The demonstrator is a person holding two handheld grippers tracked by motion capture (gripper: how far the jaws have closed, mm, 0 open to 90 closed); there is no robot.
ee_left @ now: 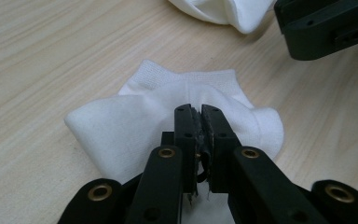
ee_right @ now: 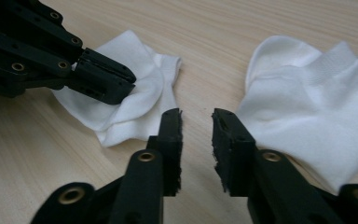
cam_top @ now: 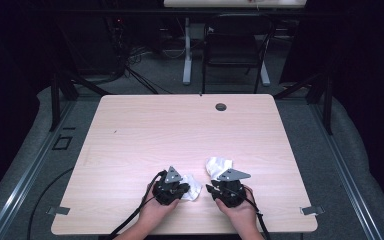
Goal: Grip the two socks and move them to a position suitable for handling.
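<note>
Nearest to me in the high view, both forearms come in over the near edge of the table (cam_top: 130, 125), hands side by side and low. My left hand (cam_top: 152, 210) holds the left claw (cam_top: 176, 189) tipped down toward the wood; my right hand (cam_top: 237, 210) holds the right claw (cam_top: 211, 189) pointing left, toward the other one.

In the left gripper view, the left claw (ee_left: 200, 112) has its jaws pressed almost together over the near sock (ee_left: 130, 126), with a thin pinch of white cloth seemingly caught between them. The sock lies crumpled flat on the table, its ribbed cuff on the far side of the jaws.

In the right gripper view, the right claw (ee_right: 196, 116) stands partly open with only bare wood in the gap. It holds nothing. The near sock (ee_right: 135, 93) lies just left of its jaw tips, and the second sock (ee_right: 307, 102) lies just to their right, bunched up and a little farther off on the table.
</note>
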